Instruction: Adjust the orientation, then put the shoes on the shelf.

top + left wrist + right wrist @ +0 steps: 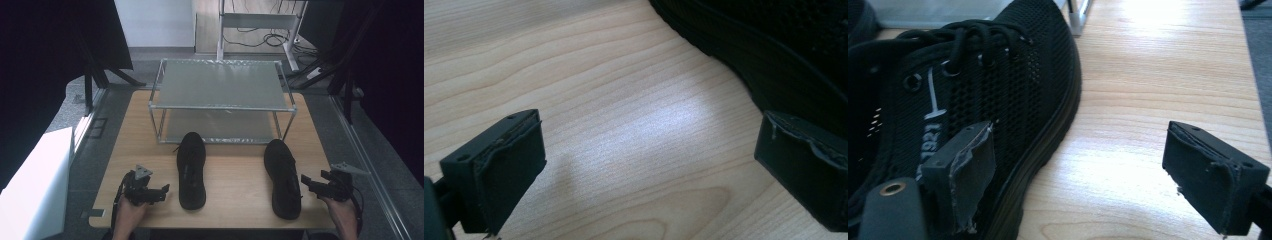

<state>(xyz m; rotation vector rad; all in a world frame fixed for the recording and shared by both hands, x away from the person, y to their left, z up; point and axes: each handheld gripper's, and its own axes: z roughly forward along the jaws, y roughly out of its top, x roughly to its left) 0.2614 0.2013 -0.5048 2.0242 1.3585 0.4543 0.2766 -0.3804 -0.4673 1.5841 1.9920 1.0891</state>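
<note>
Two black mesh lace-up shoes lie on the wooden table (235,195), toes pointing away from me. The left shoe (191,169) is right of my left gripper (164,190), which stands open just short of its sole edge (774,55); nothing but bare wood sits between its fingers (504,165). The right shoe (282,177) is left of my right gripper (305,181), also open (1080,137). One finger (968,167) hovers over that shoe's side (988,85); the other is over bare wood. I cannot tell if it touches the shoe.
A two-tier metal rack (220,86) with grey shelves stands at the back of the table, just beyond the shoe toes. A white box (35,185) sits off the table's left. Cables and a white frame (260,22) lie on the floor behind.
</note>
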